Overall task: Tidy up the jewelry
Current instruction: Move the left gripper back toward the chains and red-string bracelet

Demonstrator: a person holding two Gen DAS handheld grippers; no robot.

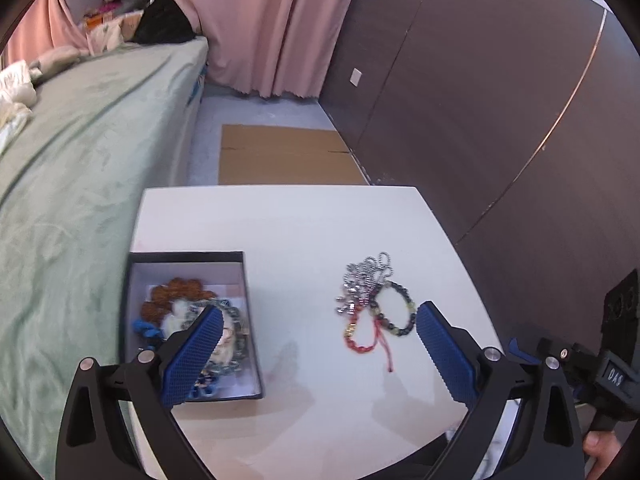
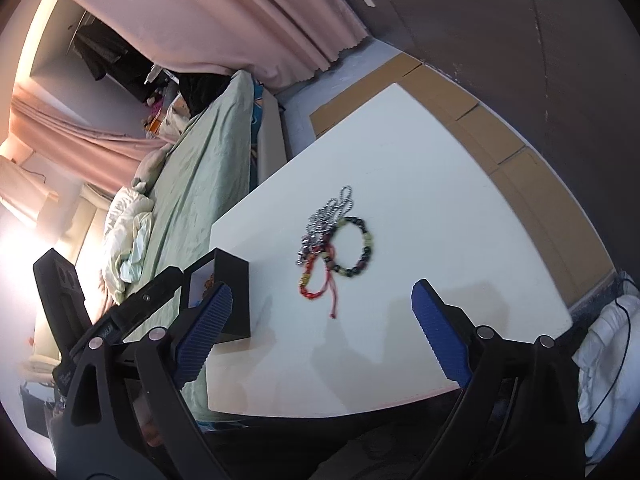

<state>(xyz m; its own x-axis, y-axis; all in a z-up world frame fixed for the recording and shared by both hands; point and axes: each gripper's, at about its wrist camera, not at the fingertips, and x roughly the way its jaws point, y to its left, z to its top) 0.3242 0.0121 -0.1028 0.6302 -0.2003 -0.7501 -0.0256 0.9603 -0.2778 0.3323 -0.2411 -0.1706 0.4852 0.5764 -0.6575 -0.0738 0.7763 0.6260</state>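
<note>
White is the small table [image 1: 280,232], and on it the jewelry is in two places; at the left side stands a black box [image 1: 188,256] with a pale inside, and in it lie an amber-brown bead bracelet [image 1: 176,292], a grey-green bead bracelet [image 1: 234,312] and something blue [image 1: 146,328] that I cannot name; the blue pad partly hides them. Well apart from the box, toward the right, a little heap rests on the bare tabletop: a silver ball chain [image 1: 364,276] at the far end, a dark bead bracelet [image 1: 394,310] with some yellow-green beads, and a red cord bracelet [image 1: 360,334] with a loose tail; the three touch and overlap each other.

Both grippers are spread wide and hold nothing. The left gripper [image 1: 320,320] hangs above the table between box and heap; its left pad is over the box, its right pad just beside the dark bracelet. The right gripper [image 2: 322,292] points at the same heap from the near edge; the red cord's tail ends just between its fingertips, and the heap lies a bit farther.

Beside the table is a bed with a green cover [image 1: 80,140]; pink curtains [image 1: 264,20] hang behind, a dark wall [image 1: 480,80] stands at the right, and flat cardboard [image 1: 280,152] lies on the floor.
</note>
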